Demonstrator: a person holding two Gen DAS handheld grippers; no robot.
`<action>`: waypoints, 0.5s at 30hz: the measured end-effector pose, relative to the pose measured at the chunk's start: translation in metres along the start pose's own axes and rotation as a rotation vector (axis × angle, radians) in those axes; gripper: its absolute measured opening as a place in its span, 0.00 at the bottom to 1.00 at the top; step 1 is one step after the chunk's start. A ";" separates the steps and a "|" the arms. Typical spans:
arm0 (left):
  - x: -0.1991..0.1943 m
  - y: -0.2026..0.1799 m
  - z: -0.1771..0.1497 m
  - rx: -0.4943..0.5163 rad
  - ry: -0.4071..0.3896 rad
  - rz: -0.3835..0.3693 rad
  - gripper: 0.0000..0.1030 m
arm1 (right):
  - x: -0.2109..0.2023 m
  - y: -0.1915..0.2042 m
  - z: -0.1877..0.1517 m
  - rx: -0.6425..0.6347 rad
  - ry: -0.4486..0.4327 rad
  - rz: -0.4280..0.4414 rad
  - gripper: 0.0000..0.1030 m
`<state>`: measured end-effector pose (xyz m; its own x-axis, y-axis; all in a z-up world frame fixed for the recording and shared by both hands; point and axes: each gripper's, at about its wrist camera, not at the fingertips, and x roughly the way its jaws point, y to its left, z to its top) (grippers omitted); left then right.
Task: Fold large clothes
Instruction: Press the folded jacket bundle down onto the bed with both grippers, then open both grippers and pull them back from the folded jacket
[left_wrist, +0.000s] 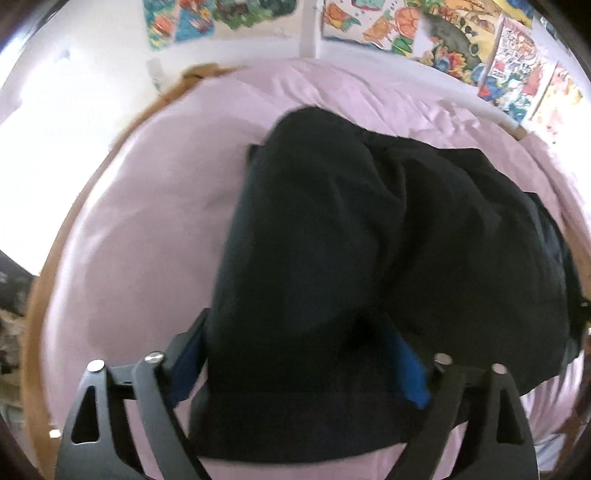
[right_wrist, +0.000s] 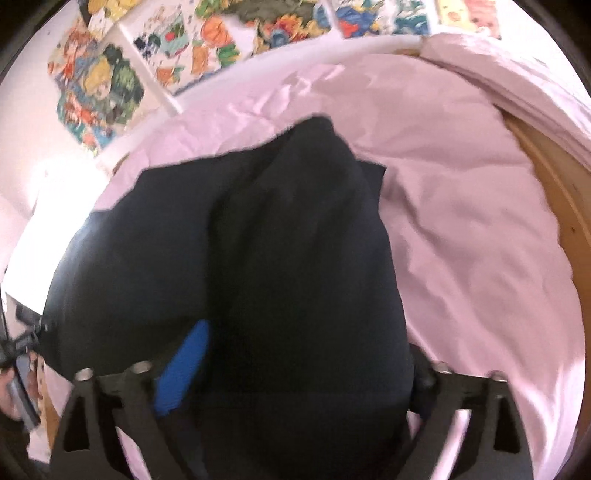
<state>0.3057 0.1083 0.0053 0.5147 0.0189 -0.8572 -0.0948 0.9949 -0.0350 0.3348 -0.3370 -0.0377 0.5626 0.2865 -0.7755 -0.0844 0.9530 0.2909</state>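
A large black garment (left_wrist: 351, 240) hangs over a bed with a pale pink sheet (left_wrist: 155, 206). My left gripper (left_wrist: 299, 354) is shut on the garment's near edge; cloth bunches between its blue pads (left_wrist: 412, 373) and drapes away toward the wall. In the right wrist view the same black garment (right_wrist: 258, 258) is held by my right gripper (right_wrist: 295, 365), shut on it, one blue pad (right_wrist: 184, 369) showing at the left. The cloth is lifted off the pink sheet (right_wrist: 461, 229) and covers the fingertips of both grippers.
A wooden bed frame (left_wrist: 122, 144) rims the mattress, also at the right of the right wrist view (right_wrist: 554, 192). Colourful posters (left_wrist: 443, 33) cover the white wall behind the bed. A folded pink duvet (right_wrist: 517, 66) lies at the far right.
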 end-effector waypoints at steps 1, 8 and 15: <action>-0.008 0.000 -0.007 -0.007 -0.026 0.011 0.88 | -0.005 0.001 -0.003 0.001 -0.021 -0.020 0.97; -0.063 -0.011 -0.046 -0.022 -0.202 -0.014 0.98 | -0.056 0.017 -0.039 -0.044 -0.193 -0.072 1.00; -0.098 -0.030 -0.093 0.017 -0.308 -0.002 0.98 | -0.105 0.049 -0.082 -0.142 -0.351 -0.089 1.00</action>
<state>0.1792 0.0676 0.0423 0.7491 0.0432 -0.6610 -0.0806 0.9964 -0.0262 0.2039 -0.3123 0.0116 0.8181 0.1748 -0.5479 -0.1219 0.9838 0.1318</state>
